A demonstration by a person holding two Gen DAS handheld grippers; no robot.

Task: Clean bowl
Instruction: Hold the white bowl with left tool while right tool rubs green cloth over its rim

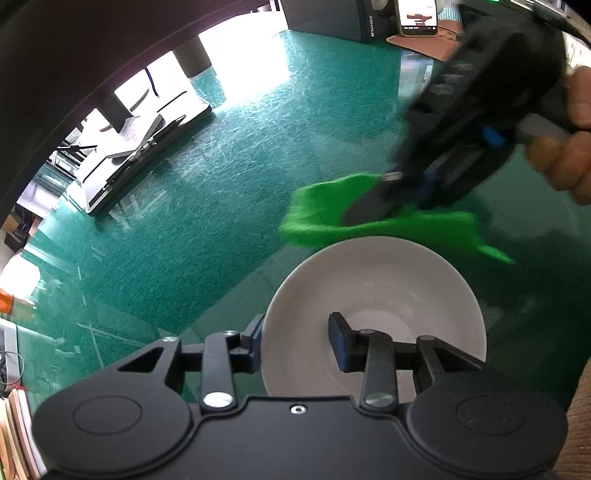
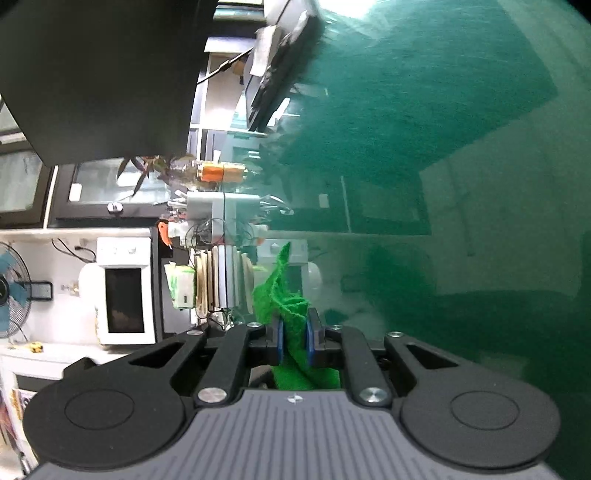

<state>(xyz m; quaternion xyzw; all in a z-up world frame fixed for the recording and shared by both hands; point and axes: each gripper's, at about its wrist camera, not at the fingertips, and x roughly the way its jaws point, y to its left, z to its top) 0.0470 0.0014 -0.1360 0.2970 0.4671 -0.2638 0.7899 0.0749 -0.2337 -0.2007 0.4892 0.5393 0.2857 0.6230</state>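
The white bowl (image 1: 373, 317) sits on the green bench (image 1: 207, 206), right under the left hand-held gripper (image 1: 297, 341). One blue finger is outside the rim and the other is inside the bowl. The near edge of the bowl is between them. The jaws are only a little way apart, but I cannot tell if the pads press on the rim.

The right hand-held gripper (image 2: 294, 343) is squeezed tight on a green cloth (image 2: 284, 295). The cloth sticks out past its two blue pads (image 2: 279, 341). From the left camera, the cloth hangs just past the far edge of the bowl, close to the rim. It looks blurry there. A hand (image 1: 569, 147) holds that gripper at the right side.

Far off on the bench lie a flat dark board (image 1: 144, 147) and a phone (image 1: 417, 16).
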